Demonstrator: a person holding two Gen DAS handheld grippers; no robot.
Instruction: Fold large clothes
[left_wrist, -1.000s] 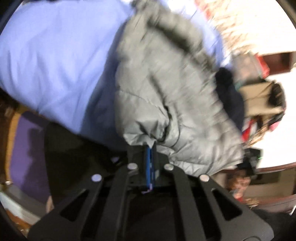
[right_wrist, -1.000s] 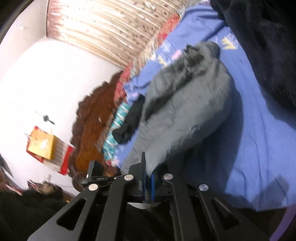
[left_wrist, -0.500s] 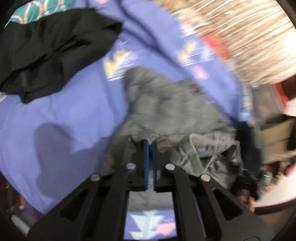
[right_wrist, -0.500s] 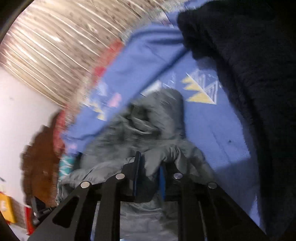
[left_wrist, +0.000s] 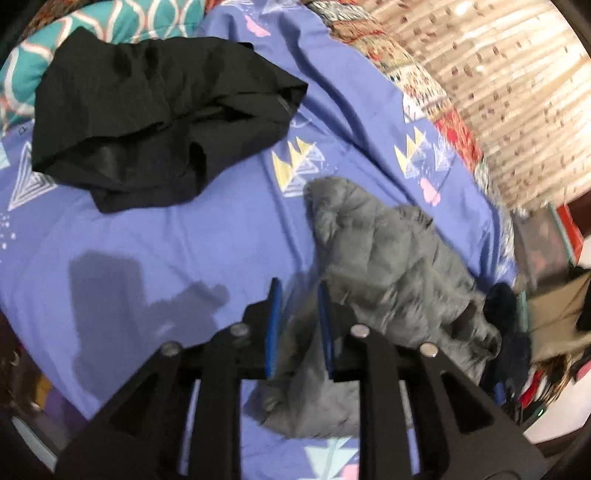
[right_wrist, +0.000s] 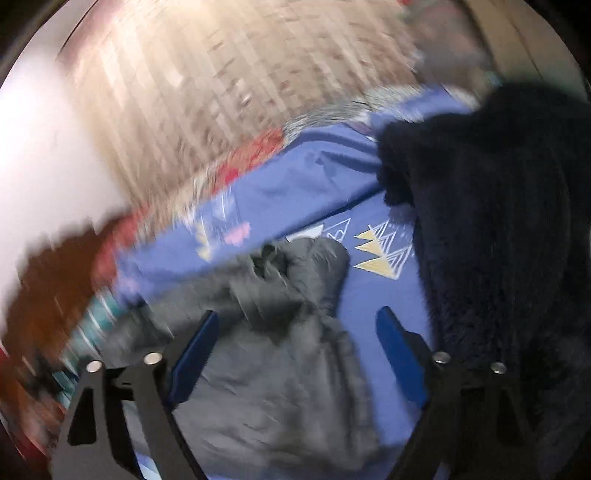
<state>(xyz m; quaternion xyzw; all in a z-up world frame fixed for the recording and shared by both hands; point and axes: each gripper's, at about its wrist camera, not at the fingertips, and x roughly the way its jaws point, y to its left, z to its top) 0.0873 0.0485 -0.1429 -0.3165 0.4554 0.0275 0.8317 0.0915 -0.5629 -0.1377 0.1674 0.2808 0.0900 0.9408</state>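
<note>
Grey quilted jacket (left_wrist: 384, 258) is shown crumpled on the blue patterned bedsheet (left_wrist: 166, 236); left gripper (left_wrist: 297, 306) and right gripper (right_wrist: 295, 332) are held apart, empty.

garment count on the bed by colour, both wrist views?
Grey: 1, the grey puffer jacket, lying crumpled on the blue bedsheet.
Black: 1, the black garment, also crumpled, seen from the left wrist.
Dark navy: 1, the fuzzy navy garment, seen from the right wrist.
Total: 3 garments.
</note>
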